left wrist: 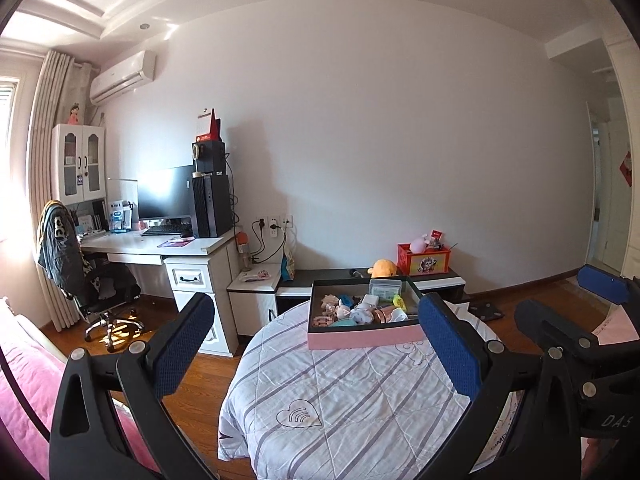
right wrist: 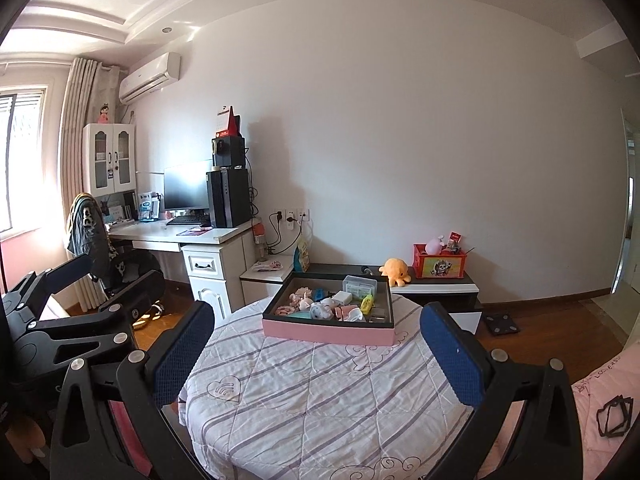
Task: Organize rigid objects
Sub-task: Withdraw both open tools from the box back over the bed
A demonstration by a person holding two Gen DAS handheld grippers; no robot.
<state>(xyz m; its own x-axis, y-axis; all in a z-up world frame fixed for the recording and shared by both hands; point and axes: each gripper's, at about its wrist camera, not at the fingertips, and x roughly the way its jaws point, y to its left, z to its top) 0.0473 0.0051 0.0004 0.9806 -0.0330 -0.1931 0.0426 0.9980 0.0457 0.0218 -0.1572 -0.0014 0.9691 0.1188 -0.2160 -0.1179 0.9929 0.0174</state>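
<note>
A pink box (left wrist: 364,338) with a dark inside stands at the far side of a round table under a striped quilted cloth (left wrist: 340,392). It holds several small items: toy figures, a clear plastic case (left wrist: 385,289), a yellow piece (left wrist: 399,302). The box also shows in the right wrist view (right wrist: 328,332). My left gripper (left wrist: 316,344) is open and empty, held above the table's near side. My right gripper (right wrist: 318,350) is open and empty too, beside the left one (right wrist: 80,312).
A white desk (left wrist: 160,246) with a monitor and computer tower stands at the left, an office chair (left wrist: 92,284) before it. A low cabinet (left wrist: 436,278) by the wall carries a red box and an orange plush (left wrist: 384,268). Pink bedding (right wrist: 600,392) lies at the right.
</note>
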